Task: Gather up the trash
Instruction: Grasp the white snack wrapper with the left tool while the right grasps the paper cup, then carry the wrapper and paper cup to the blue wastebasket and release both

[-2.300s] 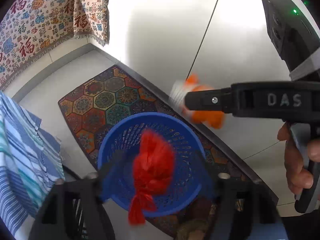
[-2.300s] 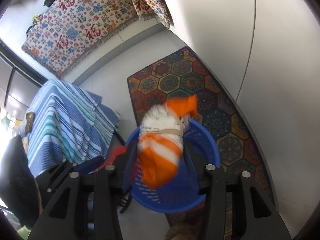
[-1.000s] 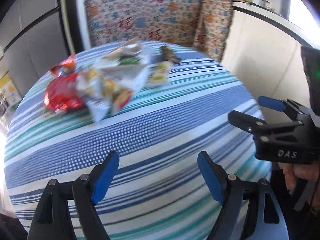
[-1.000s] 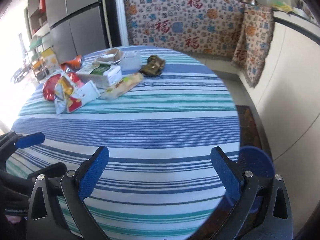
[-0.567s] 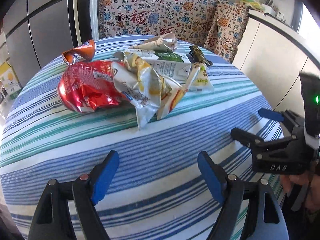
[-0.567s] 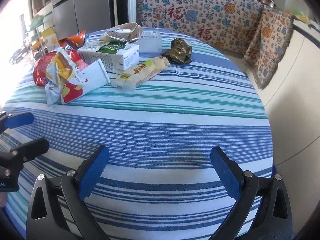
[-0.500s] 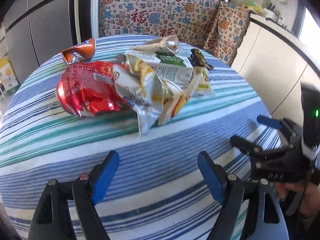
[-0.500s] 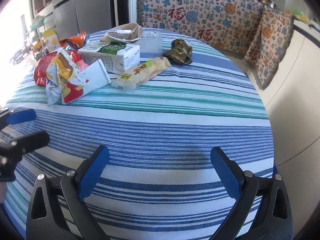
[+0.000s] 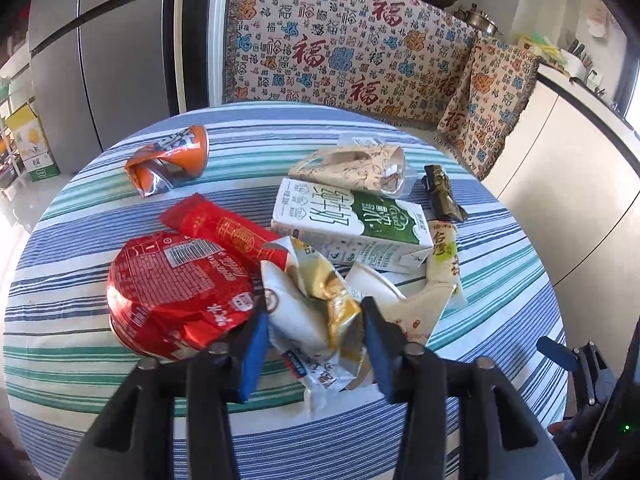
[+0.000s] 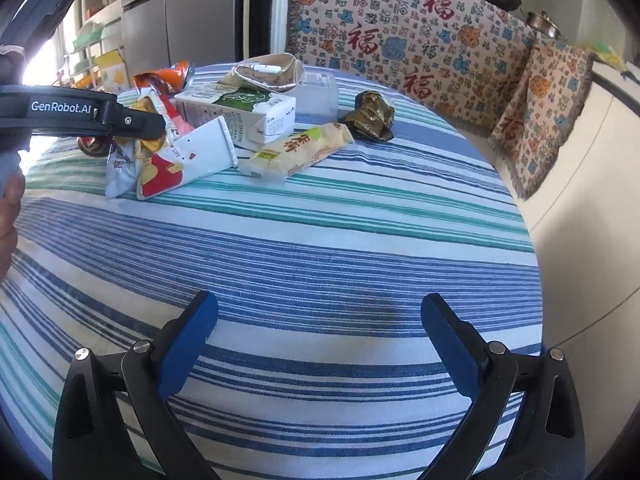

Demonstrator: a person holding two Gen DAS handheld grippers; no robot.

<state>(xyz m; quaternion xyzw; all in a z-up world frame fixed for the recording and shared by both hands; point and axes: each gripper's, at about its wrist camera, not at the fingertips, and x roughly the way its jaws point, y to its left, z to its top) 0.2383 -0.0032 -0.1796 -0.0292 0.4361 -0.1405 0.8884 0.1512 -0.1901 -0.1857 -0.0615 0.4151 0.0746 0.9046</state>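
Trash lies on a round striped table (image 9: 120,364). My left gripper (image 9: 314,334) has its blue pads on both sides of a crumpled white and gold snack wrapper (image 9: 316,312), partly closed around it; the wrapper still rests on the cloth. Beside it are a red foil bowl lid (image 9: 176,292), a red packet (image 9: 224,232), a green and white milk carton (image 9: 352,224) and a crushed orange can (image 9: 168,160). My right gripper (image 10: 320,344) is open and empty over bare cloth at the table's near edge. The left gripper (image 10: 132,120) also shows in the right wrist view.
Further back lie a paper cone (image 9: 352,168), a dark green wrapper (image 10: 372,116), a yellow-green snack bar (image 10: 300,148) and a white and red tube (image 10: 188,160). A patterned cloth (image 9: 360,48) hangs behind the table. A fridge (image 9: 100,60) stands at the left.
My left gripper has moved forward to the pile and narrowed around the white and gold wrapper. The right gripper has stayed open over the near cloth.
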